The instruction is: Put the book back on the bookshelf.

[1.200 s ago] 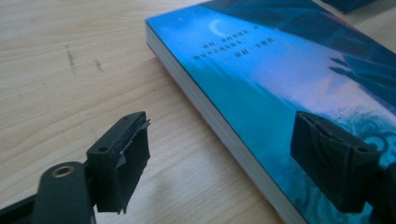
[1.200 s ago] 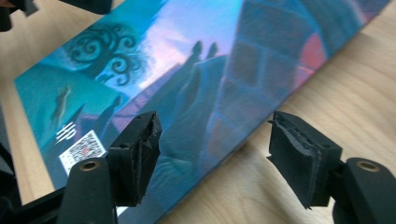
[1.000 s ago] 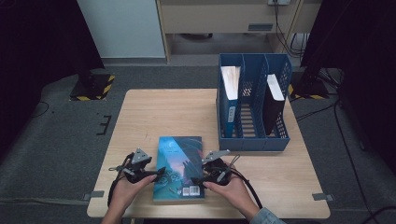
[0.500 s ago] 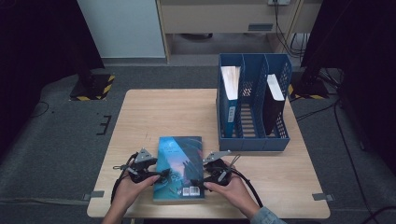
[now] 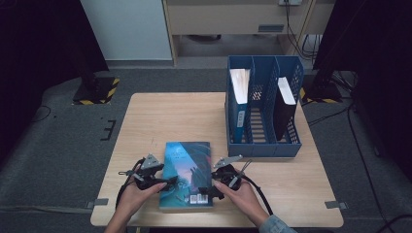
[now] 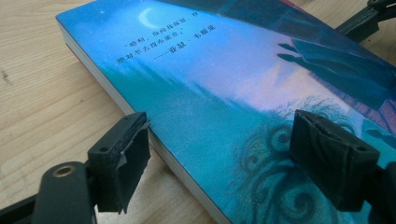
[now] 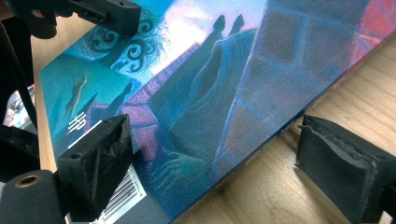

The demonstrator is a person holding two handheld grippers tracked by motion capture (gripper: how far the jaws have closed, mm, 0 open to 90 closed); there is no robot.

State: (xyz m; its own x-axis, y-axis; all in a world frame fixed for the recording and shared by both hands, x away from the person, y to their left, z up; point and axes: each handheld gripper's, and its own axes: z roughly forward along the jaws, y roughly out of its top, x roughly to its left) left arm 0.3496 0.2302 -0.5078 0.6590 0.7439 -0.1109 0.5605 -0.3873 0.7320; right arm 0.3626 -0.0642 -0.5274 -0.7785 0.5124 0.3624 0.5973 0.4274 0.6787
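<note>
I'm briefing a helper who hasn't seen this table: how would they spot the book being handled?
On the wooden table, look at the near edge, left of the blue file rack. The book lies flat there between the left gripper and right gripper. Unlike the books standing in the rack, it shows a blue-green illustrated cover with a barcode.

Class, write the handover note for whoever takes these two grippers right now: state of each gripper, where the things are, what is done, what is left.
Left gripper: open, jaws straddling the book's left edge.
Right gripper: open, jaws straddling its right edge.
Book: flat on the table, back cover up, near the front edge.
File rack: right of the book, middle slot free.
Done: both grippers placed.
Left: probably close, lift, and stand the book in the rack.
</note>
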